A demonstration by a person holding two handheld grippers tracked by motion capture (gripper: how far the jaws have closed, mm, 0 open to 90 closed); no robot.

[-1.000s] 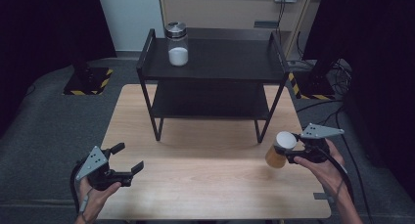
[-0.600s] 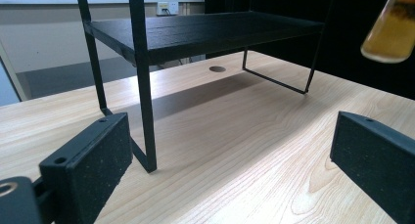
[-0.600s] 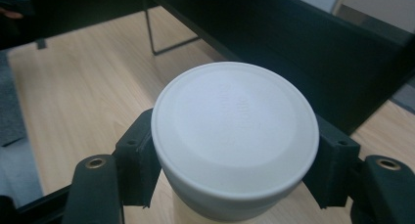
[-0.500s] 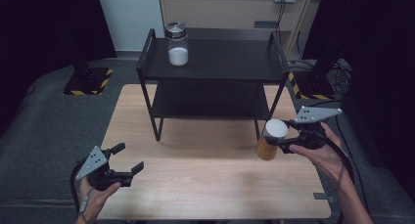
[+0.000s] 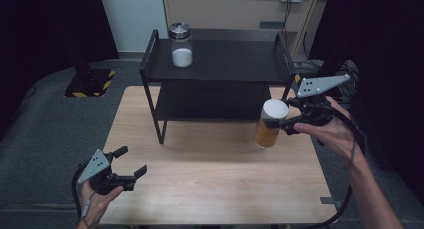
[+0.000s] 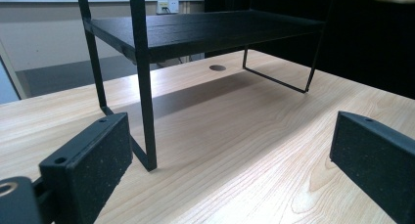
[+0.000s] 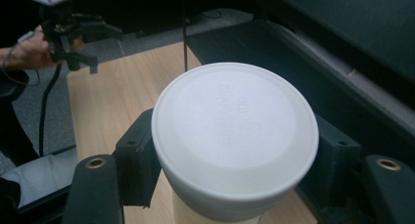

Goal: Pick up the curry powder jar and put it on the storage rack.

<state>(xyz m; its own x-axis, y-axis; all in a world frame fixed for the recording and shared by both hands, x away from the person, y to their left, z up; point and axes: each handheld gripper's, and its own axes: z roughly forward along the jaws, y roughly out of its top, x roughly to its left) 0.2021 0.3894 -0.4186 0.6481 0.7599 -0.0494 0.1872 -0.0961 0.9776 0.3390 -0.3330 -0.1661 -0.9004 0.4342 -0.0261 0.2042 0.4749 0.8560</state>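
Note:
My right gripper (image 5: 276, 123) is shut on an orange jar with a white lid (image 5: 270, 123), held in the air above the table's right side, just in front of the black two-tier shelf (image 5: 220, 71). The white lid (image 7: 235, 126) sits between that gripper's two black jaws in the right gripper view. My left gripper (image 5: 131, 163) stands open near the table's front left corner, nothing between its pads (image 6: 88, 160). A glass jar with a metal lid and white contents (image 5: 181, 44) stands on the shelf's top tier at the left.
The wooden table (image 5: 200, 179) carries the shelf at its back. The shelf's lower tier (image 6: 205, 31) and thin legs (image 6: 144, 97) stand ahead of the left gripper. A round hole (image 6: 217, 67) lies in the tabletop under the shelf. Cables (image 5: 345, 74) trail at the right.
My right gripper has lifted the orange jar and carried it left and toward the shelf. The left gripper has stayed in place.

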